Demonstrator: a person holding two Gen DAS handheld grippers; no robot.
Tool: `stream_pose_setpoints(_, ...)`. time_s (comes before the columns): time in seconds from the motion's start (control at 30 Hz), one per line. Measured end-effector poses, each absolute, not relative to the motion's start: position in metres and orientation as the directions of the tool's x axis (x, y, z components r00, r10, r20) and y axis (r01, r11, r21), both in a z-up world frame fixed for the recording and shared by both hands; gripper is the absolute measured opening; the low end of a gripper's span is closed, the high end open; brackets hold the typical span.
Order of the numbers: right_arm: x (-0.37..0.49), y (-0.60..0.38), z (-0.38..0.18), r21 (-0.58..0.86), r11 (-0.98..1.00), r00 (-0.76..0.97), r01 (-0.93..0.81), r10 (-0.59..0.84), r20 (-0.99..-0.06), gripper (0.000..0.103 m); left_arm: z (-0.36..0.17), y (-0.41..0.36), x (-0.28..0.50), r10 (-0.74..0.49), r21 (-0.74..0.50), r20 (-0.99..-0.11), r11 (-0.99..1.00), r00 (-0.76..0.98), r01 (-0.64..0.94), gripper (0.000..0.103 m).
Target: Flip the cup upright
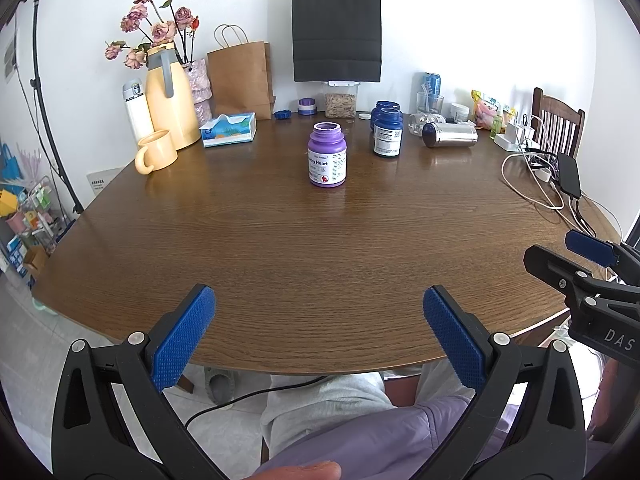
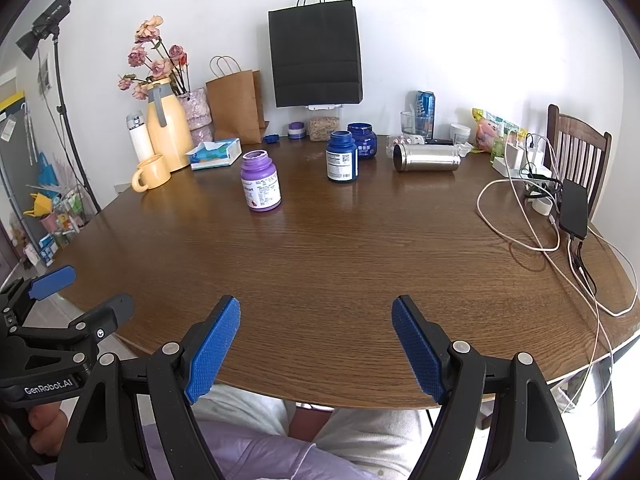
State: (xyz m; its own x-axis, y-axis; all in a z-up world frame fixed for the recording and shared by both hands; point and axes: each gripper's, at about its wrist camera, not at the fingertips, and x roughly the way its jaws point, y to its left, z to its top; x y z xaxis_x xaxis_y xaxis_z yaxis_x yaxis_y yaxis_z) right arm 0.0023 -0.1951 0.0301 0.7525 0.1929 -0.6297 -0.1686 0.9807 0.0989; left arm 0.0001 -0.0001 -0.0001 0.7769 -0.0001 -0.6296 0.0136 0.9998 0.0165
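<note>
Two claws hover over the near edge of the wooden table (image 2: pixel 320 264), the left claw (image 1: pixel 319 334) and right claw (image 2: pixel 316 346) both spread wide and empty. Far back, right of centre, the steel cup (image 2: pixel 426 157) lies on its side, well apart from both

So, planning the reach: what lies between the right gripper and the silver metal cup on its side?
Right wrist view: only bare brown wooden table between right gripper and silver metal cup; dark blue bottle stands left.
</note>
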Motion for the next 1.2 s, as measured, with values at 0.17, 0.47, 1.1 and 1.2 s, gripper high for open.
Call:
stream_pose_setpoints(0.17, 0.0023, -0.1952, 0.0303, 0.097, 0.981, 0.753, -0.169, 0.192, -0.629, 0.082, 0.0000, -0.0002, -0.0001, 0.000, 0.017, -0.629, 1.000, 0.777, 0.014, 0.103)
stream_pose_setpoints(0.47, 0.0023, -0.1933, 0.0310, 0.098, 0.981, 0.752, -0.168, 0.192, -0.631, 0.082, 0.0000, -0.0003, -0.0002, -0.001, 0.017, -0.630, 1.000, 0.777, 0.014, 0.103)
stream_pose_setpoints(1.1, 0.0023, -0.1938, 0.0307, 0.100, 0.981, 0.752, -0.168, 0.193, -0.631, 0.082, 0.0003, -0.0002, -0.0003, -0.001, 0.016, -0.630, 1.000, 0.776, 0.014, 0.103)
stream_pose_setpoints(1.2, 0.0023, -0.1938, 0.0306, 0.100, 0.981, 0.751, -0.167, 0.193, -0.632, 0.082, 0.0001, 0.0004, -0.0040, -0.002, 0.016, -0.632, 1.000, 0.775, 0.015, 0.103)
